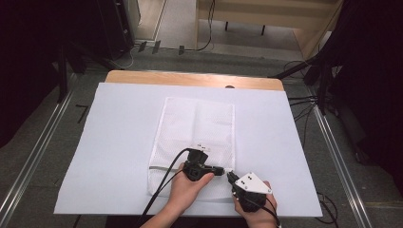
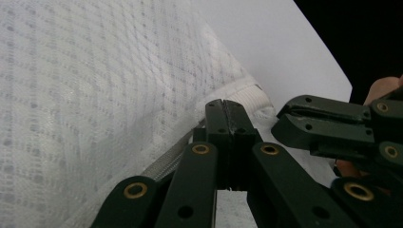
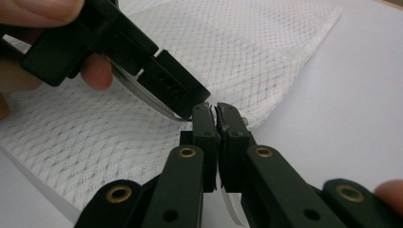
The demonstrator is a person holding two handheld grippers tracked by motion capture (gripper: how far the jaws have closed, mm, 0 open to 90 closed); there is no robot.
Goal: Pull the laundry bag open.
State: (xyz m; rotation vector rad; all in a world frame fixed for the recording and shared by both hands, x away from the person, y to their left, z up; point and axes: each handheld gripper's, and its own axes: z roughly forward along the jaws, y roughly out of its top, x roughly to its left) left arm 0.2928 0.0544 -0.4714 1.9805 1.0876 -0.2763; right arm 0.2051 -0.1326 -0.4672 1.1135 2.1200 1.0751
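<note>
The high view looks forward and down from above the person's side of the table (image 1: 119, 142), quite far off. Each gripper view sits very close, looking along its own black jaws. All three share the near right corner of the white mesh bag (image 1: 199, 128).

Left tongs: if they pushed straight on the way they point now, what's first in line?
Probably the right tongs: the left tongs point at them, tips almost meeting over the mesh bag's near corner. Depth unclear; they may already touch.
</note>
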